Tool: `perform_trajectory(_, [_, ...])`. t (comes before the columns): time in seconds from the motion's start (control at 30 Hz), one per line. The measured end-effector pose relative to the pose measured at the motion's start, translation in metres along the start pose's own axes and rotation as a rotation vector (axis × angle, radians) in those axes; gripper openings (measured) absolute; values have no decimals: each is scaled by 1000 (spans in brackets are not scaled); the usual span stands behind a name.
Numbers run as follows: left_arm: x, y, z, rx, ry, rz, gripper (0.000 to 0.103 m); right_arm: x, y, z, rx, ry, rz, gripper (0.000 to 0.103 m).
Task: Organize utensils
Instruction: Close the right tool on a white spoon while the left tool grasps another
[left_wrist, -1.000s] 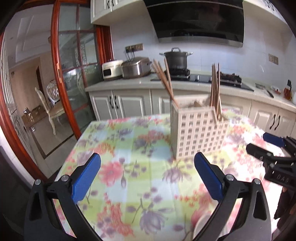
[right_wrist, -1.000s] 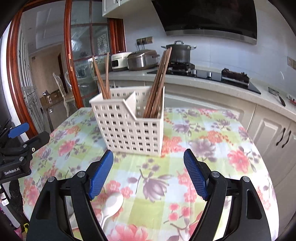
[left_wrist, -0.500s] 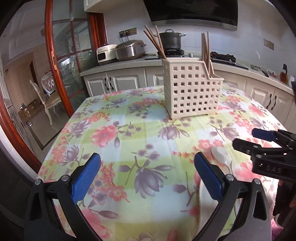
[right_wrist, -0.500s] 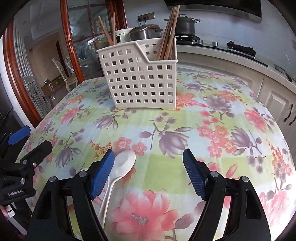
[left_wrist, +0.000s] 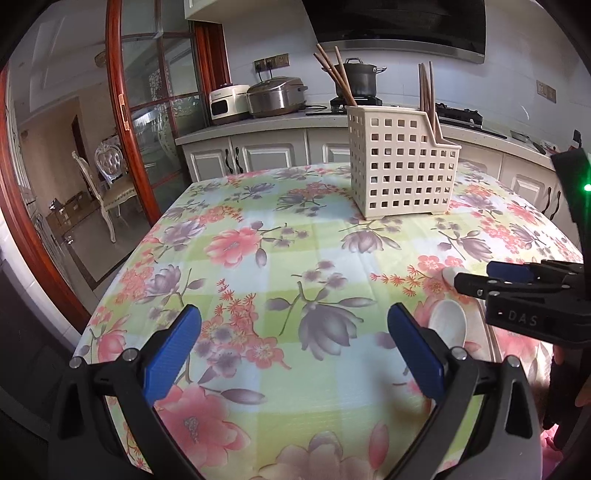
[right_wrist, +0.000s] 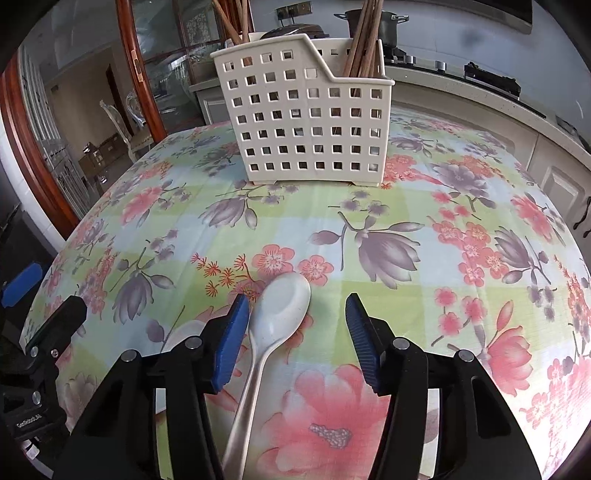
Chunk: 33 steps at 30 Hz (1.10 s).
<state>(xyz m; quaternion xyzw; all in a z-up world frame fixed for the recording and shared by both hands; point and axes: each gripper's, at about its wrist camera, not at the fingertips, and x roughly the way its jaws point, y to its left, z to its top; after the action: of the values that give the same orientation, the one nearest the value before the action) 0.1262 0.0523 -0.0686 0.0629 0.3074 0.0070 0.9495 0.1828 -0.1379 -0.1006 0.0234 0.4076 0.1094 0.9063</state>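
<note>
On the near part of the floral tablecloth (right_wrist: 424, 177), a white spoon (right_wrist: 284, 306) lies bowl-up, handle running back toward you. Your right gripper (right_wrist: 297, 339) sits low over it w/ jaws spread; the spoon's neck is between the blue pads, hard against the left pad (right_wrist: 231, 338), well clear of the right one. Nothing pinched yet.

Your left gripper (left_wrist: 293, 354) hovers over bare cloth, jaws spread wide, holding nothing. A 2nd white spoon (left_wrist: 447, 325) lies just right of its right pad, partly under the other tool in that view.

Farther back, mid-table, stands the white perforated caddy (right_wrist: 310, 122). Wooden chopsticks (right_wrist: 364, 40) stick up from its far compartments; the lower front section looks free, tho I can't see inside it properly.

Step in hand, as I read it: pick-up of the spoon by the right side, approach done, grip not made.

Next move calls for:
- shift the right tool a touch left so the neck sits centred btwn pads, else it'll skid out when you close
- press together on the neck or upper handle, not the bowl: glazed, slick, rounded
- lift clear of the cloth, carry far to the caddy, drop handle-down into a free section, away from the chopsticks

Left side can wait or line up on the 2nd spoon.
</note>
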Motion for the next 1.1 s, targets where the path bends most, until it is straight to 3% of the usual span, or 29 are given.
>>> perform_trajectory(0.2, [-1,-8,-3,32,8,-30,98,14,10,6,-43,47,-51,49])
perform_trajectory(0.33, [0,-19,-6,79,24,-55,98,14,10,5,-64,44,-79,34])
perform_trajectory(0.77, [16,-58,-6,123,135,-223,96,-17,-40,0,54,-24,-31,32])
perform_trajectory(0.9, [27,-74,-5,150,178,-245,84,-22,-46,-2,62,-34,-18,32])
perform_trajectory(1.1, [39,-91,-7,192,211,-253,73,-22,-47,-7,56,-34,-3,32])
